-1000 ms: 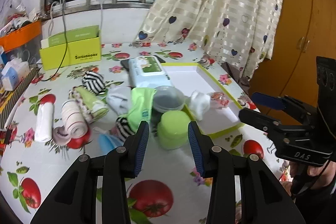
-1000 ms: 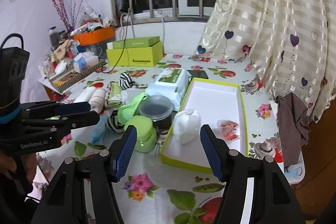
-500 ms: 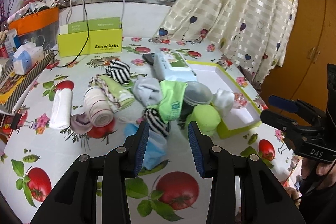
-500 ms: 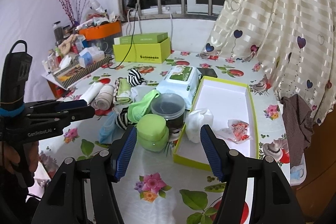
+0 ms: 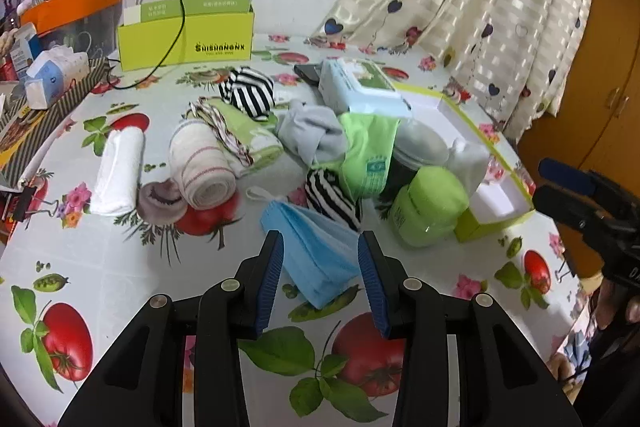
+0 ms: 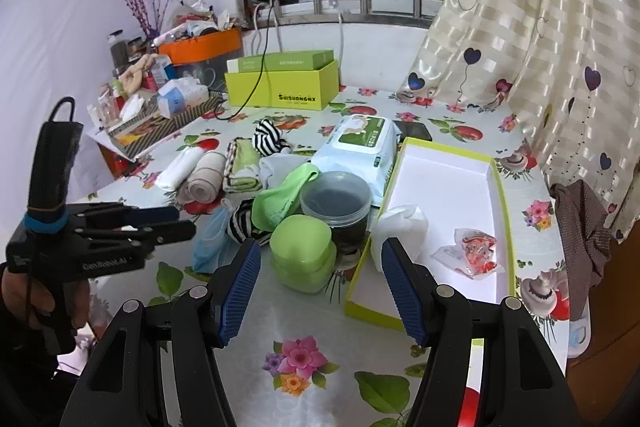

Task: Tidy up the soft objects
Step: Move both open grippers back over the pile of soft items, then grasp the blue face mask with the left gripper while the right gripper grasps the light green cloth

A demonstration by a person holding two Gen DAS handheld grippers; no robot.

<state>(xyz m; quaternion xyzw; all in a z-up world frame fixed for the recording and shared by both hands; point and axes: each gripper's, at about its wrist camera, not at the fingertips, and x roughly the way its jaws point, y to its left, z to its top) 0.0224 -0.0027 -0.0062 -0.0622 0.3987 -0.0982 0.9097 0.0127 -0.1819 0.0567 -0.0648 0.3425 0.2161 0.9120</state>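
A blue face mask [image 5: 316, 259] lies on the flowered tablecloth between the fingers of my open left gripper [image 5: 320, 275]; the pads do not touch it. It also shows in the right wrist view [image 6: 210, 239]. Behind it lie striped socks [image 5: 332, 197], a green sock [image 5: 366, 157], a grey sock [image 5: 310, 133], rolled towels [image 5: 202, 163] and a folded cloth [image 5: 240, 131]. My right gripper [image 6: 320, 287] is open and empty in front of a green jar [image 6: 302, 251] and the yellow-rimmed white box [image 6: 444, 187], which holds a white cloth [image 6: 396, 231].
A dark lidded tub [image 6: 336, 203], a wet-wipes pack [image 6: 358, 147] and a phone [image 6: 412, 131] sit mid-table. A yellow-green carton [image 5: 186, 35] with a cable stands at the back. Clutter lines the left edge [image 6: 160, 107]. A curtain [image 6: 540, 27] hangs at right.
My left gripper has swung left and down, from the green jar to around the blue mask. The right gripper has pulled back slightly and stays open.
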